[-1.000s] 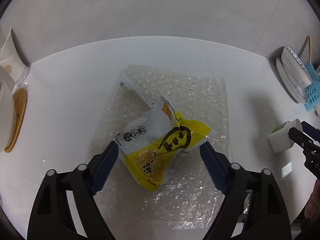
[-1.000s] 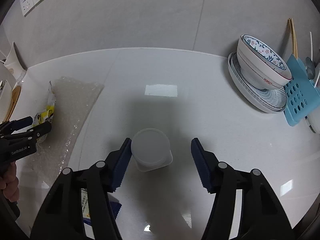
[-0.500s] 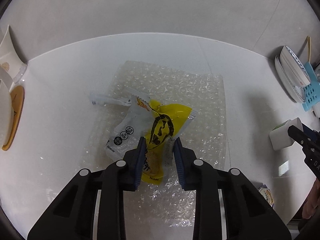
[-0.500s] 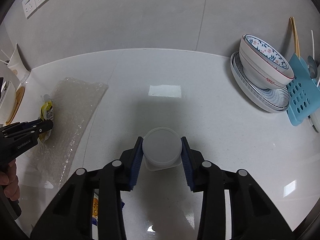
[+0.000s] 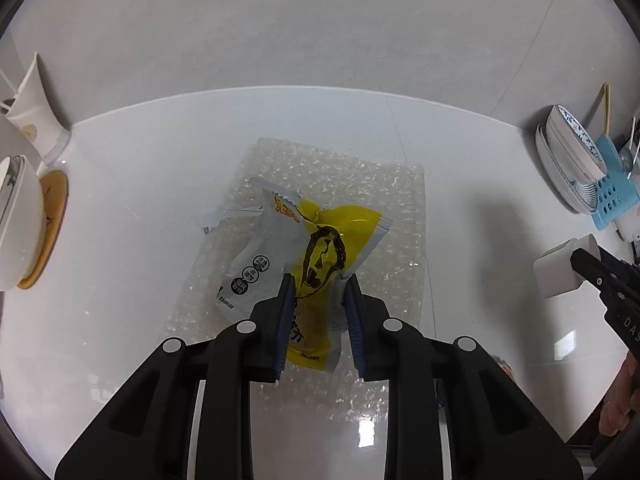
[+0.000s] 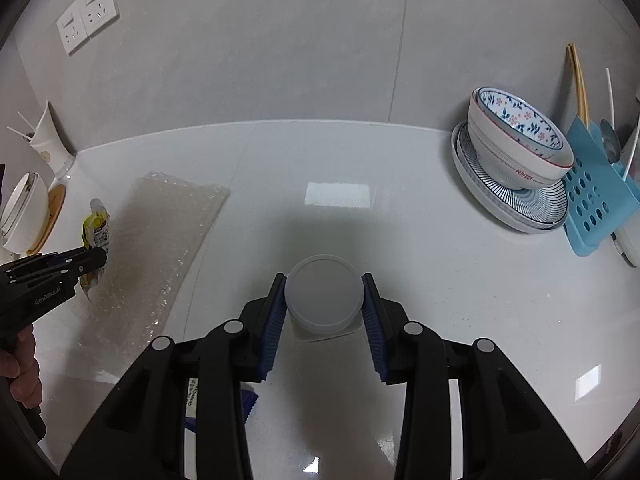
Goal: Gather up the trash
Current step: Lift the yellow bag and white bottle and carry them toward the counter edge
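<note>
White counter (image 5: 120, 240): left hand-held gripper (image 5: 318, 286) pinches wrapper (image 5: 320, 240) mid-bubble-wrap (image 5: 360, 184)

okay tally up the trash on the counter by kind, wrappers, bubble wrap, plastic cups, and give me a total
Snack wrapper: 1
Bubble wrap sheet: 1
White plastic cup: 1
Total: 3

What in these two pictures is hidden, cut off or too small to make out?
- Left wrist view: the lower part of the yellow-and-white snack wrapper is covered by the left hand-held gripper; its small print is unreadable.
- Right wrist view: the body of the white lidded plastic cup is hidden under its lid and the right hand-held gripper.
- Right wrist view: a printed packet is mostly behind that gripper's arm.
</note>
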